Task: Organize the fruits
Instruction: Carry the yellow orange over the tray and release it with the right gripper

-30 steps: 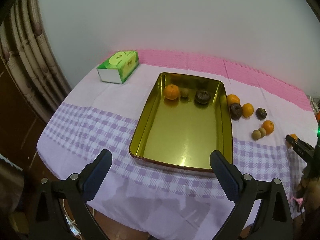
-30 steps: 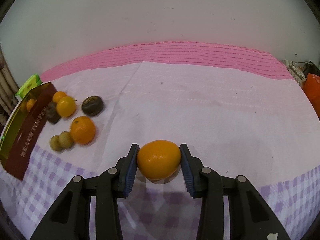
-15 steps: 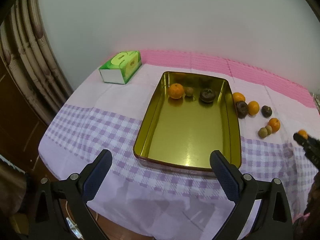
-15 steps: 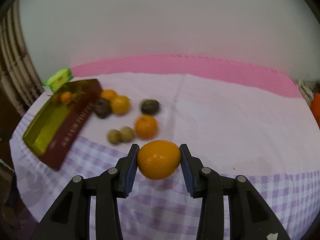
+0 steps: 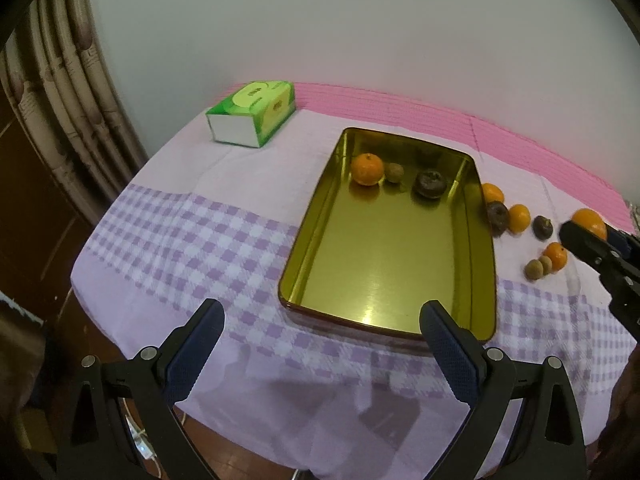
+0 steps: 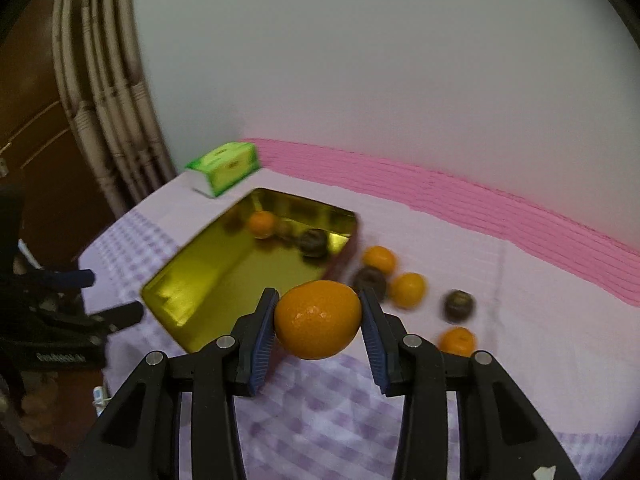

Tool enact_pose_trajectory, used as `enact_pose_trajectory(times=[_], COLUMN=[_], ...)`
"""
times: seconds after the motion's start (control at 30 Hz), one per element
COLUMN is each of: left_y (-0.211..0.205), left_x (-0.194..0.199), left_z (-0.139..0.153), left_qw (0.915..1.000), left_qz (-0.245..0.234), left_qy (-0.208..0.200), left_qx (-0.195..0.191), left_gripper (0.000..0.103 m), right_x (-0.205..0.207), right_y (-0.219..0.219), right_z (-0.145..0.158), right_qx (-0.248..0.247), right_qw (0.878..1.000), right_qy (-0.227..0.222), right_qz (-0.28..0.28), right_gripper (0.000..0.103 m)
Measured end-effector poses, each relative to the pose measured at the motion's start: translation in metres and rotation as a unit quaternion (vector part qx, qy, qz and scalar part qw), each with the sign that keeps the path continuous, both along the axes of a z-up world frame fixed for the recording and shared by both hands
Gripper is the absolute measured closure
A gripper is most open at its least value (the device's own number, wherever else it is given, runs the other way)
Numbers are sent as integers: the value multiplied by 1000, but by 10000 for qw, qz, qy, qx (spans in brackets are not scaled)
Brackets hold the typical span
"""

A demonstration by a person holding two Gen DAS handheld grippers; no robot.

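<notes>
Right hand-held gripper [image 6: 318, 322] clamps orange [image 6: 318, 320]; left [image 5: 320, 344] wide.

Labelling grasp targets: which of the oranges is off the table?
The orange clamped in the right gripper, lifted near the gold metal tray; the others lie in the tray or on the cloth.

We see the gold tray's [image 5: 394, 264] near half bare, three fruits along its 12 o'clock wall, loose fruit cluster [image 5: 516, 220] crowding its 3 o'clock side, tissue box [image 5: 252, 113] at 10 o'clock.
</notes>
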State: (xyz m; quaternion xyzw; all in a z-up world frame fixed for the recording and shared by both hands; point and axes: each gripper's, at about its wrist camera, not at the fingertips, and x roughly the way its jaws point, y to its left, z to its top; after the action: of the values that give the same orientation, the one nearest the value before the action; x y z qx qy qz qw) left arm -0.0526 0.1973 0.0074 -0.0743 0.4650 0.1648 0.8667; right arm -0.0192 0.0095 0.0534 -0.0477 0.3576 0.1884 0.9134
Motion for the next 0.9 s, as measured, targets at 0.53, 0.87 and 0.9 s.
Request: enact_pose_trajectory(times=[0.53,0.87,0.9], left_y=[31,31,30], left_x=[-2,-4,-4], left_z=[0,3,3], left_qw=[9983,9981,9980], left_qz=[543,598,611], left_qy=[146,75,82], left_qx=[-129,110,117], left_gripper=[5,5,5], right_x=[49,84,86], right_y=[88,119,121], right_z=[-26,-47,-48], right_qx=[62,-97,-131], right_qw=[9949,9905,9900], right_qy=[764,1195,1225], right_qz=[659,669,682], right_gripper=[65,65,65])
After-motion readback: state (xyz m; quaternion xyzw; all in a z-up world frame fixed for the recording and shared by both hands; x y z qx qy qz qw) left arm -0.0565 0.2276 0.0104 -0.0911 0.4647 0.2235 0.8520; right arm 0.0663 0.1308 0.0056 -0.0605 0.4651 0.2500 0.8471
